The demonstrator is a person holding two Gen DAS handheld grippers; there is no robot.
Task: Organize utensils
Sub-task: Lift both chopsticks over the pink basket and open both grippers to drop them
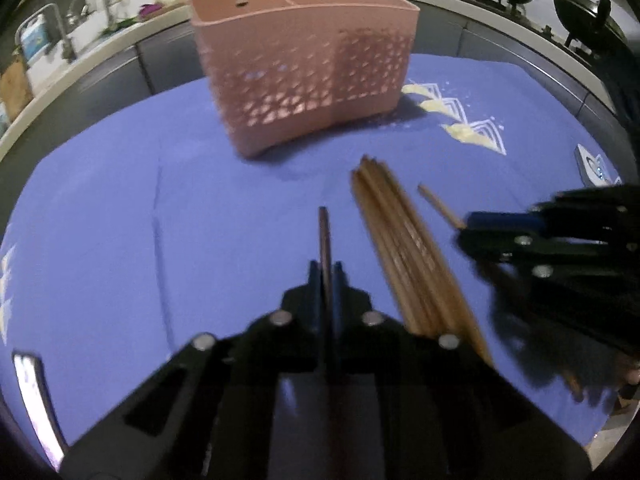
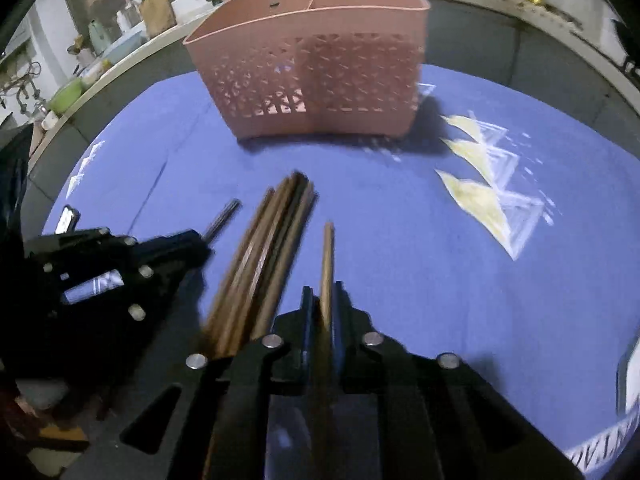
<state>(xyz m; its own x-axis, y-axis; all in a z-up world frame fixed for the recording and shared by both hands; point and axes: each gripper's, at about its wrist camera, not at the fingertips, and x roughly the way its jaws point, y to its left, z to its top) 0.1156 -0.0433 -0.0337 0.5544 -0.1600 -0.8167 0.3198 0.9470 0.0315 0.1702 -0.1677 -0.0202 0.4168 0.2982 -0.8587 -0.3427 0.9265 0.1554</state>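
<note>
Left wrist view: left gripper (image 1: 326, 268) clamped on seemingly one chopstick (image 1: 324, 232), bundle (image 1: 400, 248) beside.

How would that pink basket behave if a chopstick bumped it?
The pink basket looks like thin perforated plastic, so it is probably light and might slide on the blue cloth. It stands tall on a narrower base, so a knock near the rim could tip it.

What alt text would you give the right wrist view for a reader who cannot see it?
The right tongs are shut on a single wooden chopstick above a blue cloth. A bundle of chopsticks lies to their left, with the left tongs holding another stick beyond it. A pink perforated holder stands ahead.
</note>
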